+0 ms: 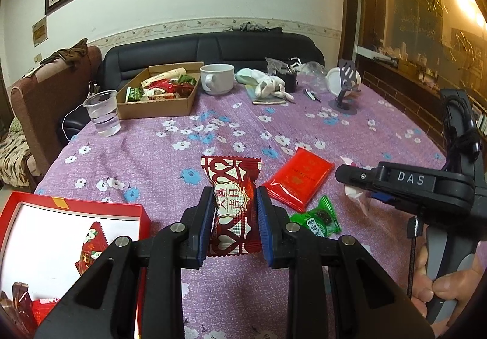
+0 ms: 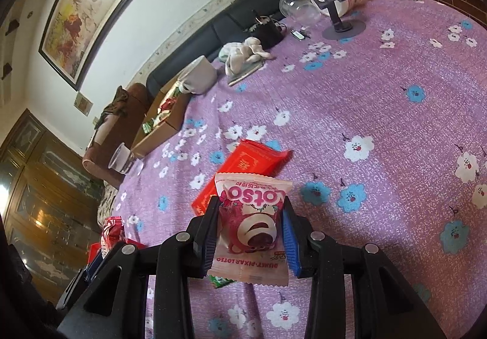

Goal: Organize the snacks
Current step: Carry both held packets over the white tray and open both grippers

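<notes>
My left gripper (image 1: 233,196) is shut on a dark red and white snack packet (image 1: 232,205), held above the purple flowered tablecloth (image 1: 170,162). To its lower left lies an open red box (image 1: 76,217) with a few red snacks inside. My right gripper (image 2: 252,212) is shut on a pink Lotso snack packet (image 2: 252,226); it also shows at the right of the left wrist view (image 1: 350,179). A flat red packet (image 1: 299,180) and a green candy (image 1: 319,218) lie on the cloth between the grippers. The red packet also shows in the right wrist view (image 2: 246,162).
A cardboard box (image 1: 158,106) of mixed snacks stands at the back left, with a plastic cup of water (image 1: 103,113) beside it and a white mug (image 1: 216,78). A phone stand (image 1: 345,86), white cloth and small clutter sit at the back. A sofa lies beyond the table.
</notes>
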Available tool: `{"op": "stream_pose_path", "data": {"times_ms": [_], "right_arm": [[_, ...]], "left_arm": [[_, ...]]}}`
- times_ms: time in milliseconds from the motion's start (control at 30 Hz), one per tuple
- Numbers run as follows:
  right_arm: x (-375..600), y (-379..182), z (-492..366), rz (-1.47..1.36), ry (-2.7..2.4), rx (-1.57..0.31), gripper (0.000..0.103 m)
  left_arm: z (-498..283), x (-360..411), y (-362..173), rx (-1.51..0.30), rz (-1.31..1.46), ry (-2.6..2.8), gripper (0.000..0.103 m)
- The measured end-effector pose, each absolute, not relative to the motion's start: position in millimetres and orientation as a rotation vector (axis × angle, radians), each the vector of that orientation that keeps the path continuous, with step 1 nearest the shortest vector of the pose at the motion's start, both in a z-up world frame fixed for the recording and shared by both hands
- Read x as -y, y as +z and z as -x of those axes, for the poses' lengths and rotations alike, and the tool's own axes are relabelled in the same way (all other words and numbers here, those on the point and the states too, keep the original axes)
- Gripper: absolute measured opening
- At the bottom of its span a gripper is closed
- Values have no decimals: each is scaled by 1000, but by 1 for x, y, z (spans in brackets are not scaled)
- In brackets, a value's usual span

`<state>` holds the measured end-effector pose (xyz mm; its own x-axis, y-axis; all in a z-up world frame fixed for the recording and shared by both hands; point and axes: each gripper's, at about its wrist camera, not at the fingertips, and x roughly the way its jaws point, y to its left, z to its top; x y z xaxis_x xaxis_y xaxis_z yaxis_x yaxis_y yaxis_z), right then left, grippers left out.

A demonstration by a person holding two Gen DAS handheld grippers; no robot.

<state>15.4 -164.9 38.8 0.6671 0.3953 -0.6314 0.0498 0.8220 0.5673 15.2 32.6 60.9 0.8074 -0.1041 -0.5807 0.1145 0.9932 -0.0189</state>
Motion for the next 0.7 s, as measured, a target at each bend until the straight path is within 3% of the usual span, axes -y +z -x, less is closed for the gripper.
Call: {"op": "stream_pose_path", "data": {"times_ms": [400, 700], "right_arm": [[130, 52, -4, -569, 304, -792, 38], [37, 77, 26, -496, 504, -785, 37]], "left_arm": [[25, -82, 82, -527, 71, -10, 25], [74, -158, 96, -529, 87, 98, 25]]}}
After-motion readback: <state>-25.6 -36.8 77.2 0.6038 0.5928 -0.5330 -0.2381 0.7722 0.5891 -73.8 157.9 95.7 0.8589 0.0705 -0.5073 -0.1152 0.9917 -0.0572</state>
